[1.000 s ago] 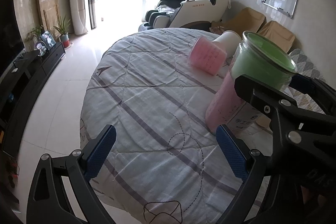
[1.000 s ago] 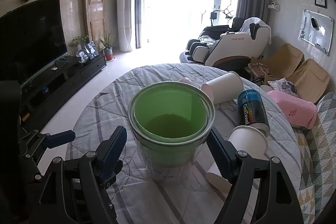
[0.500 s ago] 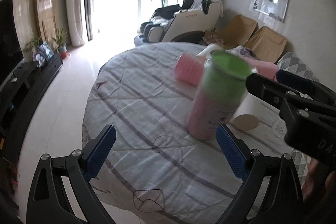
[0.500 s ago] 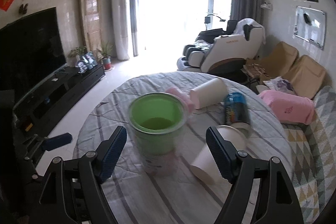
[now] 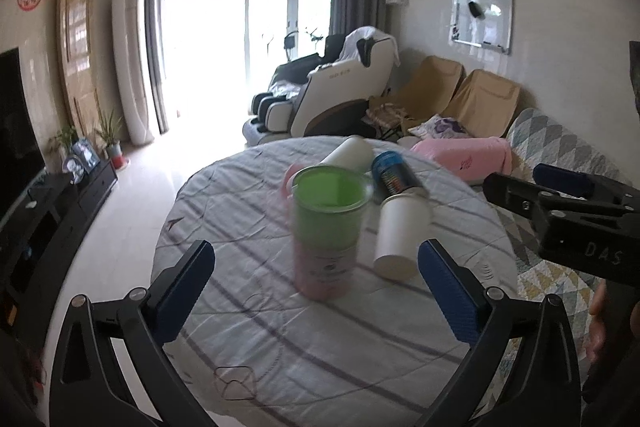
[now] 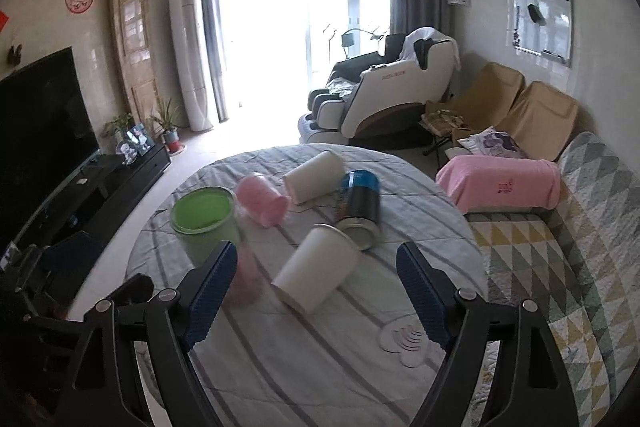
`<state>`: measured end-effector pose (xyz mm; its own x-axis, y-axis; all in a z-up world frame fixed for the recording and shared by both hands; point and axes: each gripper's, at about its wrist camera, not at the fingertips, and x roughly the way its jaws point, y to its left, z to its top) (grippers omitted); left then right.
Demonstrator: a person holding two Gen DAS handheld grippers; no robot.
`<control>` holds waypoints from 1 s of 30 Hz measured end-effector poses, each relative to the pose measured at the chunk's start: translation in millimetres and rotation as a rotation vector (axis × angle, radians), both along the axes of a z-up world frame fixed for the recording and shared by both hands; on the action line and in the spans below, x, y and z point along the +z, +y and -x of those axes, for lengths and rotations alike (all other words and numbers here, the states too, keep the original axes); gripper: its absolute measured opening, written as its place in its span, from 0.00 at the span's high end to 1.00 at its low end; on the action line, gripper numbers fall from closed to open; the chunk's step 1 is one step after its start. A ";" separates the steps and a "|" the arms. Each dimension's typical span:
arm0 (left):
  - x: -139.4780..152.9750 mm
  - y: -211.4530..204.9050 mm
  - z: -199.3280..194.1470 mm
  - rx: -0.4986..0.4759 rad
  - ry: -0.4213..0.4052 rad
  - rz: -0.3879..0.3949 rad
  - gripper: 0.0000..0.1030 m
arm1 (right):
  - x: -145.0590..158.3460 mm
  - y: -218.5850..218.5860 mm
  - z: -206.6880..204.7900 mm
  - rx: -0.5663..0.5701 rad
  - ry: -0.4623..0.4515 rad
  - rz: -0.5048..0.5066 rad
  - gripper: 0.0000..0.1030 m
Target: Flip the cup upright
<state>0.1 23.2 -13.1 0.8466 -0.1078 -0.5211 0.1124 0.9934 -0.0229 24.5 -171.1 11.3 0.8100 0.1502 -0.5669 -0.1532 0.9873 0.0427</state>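
A tall pink cup with a green liner (image 5: 326,227) stands upright on the round table with the striped cloth (image 5: 280,327); it also shows in the right wrist view (image 6: 208,223). My left gripper (image 5: 316,291) is open and empty, pulled back in front of the cup. My right gripper (image 6: 312,291) is open and empty, to the cup's right; it shows at the right edge of the left wrist view (image 5: 560,215). A white paper cup (image 6: 316,271) lies on its side between the right gripper's fingers, further off.
A pink cup (image 6: 262,199), a second white paper cup (image 6: 314,177) and a blue can (image 6: 358,207) lie on their sides further back on the table. A sofa with a patterned quilt (image 6: 560,247) and pink cushion (image 6: 500,187) stands right. A TV stand (image 6: 100,187) stands left.
Both grippers have drawn back and up from the green-lined cup. The right gripper has let it go and shifted right. The cup now stands alone, further from both cameras.
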 end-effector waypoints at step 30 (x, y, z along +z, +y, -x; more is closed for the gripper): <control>24.0 -41.3 29.9 0.066 -0.104 -0.024 0.00 | 11.4 -40.4 34.8 -0.079 -0.177 0.013 0.18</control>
<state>-29.8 -18.1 10.9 0.9009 -0.0388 -0.4322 0.0476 0.9988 0.0097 -10.3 -211.5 22.8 0.9064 0.0755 -0.4155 -0.0788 0.9968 0.0093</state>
